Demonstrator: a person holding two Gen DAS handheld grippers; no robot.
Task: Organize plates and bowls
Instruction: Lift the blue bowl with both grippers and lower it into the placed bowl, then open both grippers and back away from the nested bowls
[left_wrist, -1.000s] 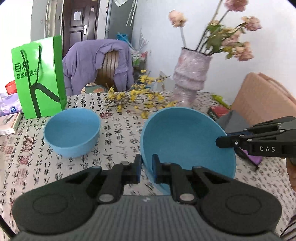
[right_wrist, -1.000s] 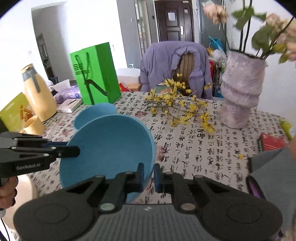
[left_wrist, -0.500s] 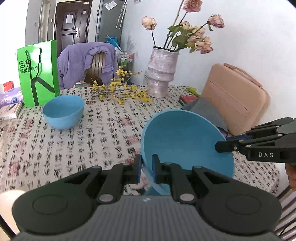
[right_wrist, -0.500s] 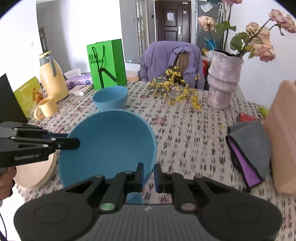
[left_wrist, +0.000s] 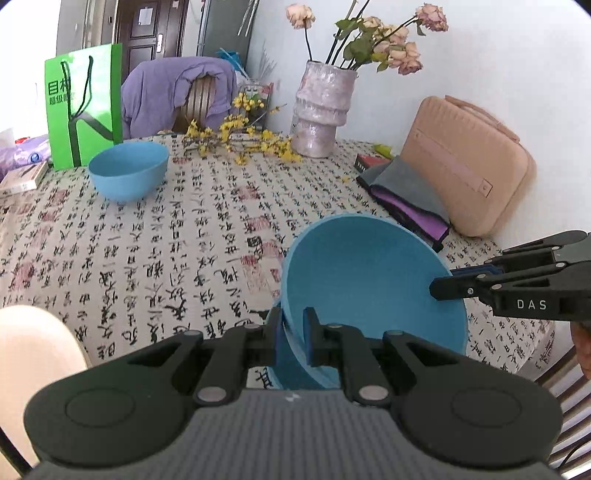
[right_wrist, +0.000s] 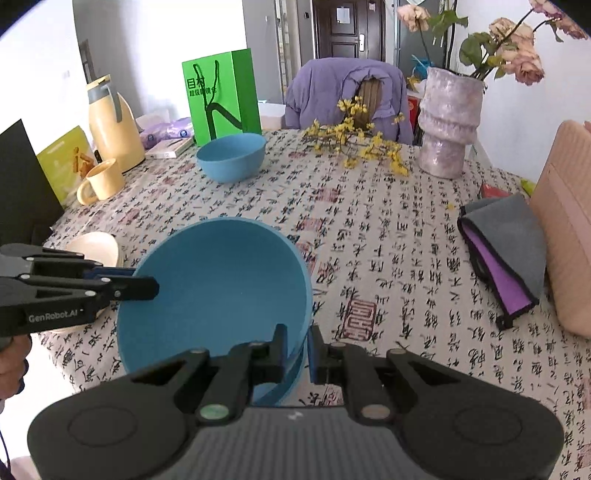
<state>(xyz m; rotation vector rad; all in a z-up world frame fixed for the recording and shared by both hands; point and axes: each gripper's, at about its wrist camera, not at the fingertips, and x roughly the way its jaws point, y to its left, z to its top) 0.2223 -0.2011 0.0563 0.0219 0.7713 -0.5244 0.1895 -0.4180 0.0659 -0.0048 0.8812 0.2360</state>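
The large bowl (right_wrist: 218, 291) sits between the two grippers, its rim in the left gripper (left_wrist: 291, 332) on one side and in the right gripper (right_wrist: 297, 345) on the other. Ahead of both, far across the table (right_wrist: 388, 236), stands a second bowl (right_wrist: 231, 157); behind it the bag (right_wrist: 221, 96), right of it the vase (right_wrist: 448, 122). A folded cloth (right_wrist: 506, 247) lies right of the right gripper.

Home dining room: clothed table (right_wrist: 388, 236), flower vase (right_wrist: 448, 125), draped chair (right_wrist: 347, 96).

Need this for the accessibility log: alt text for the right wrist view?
Both grippers, right and left, clamp opposite rims of a large blue plastic bowl over the calligraphy-print tablecloth. A smaller blue bowl sits farther back.
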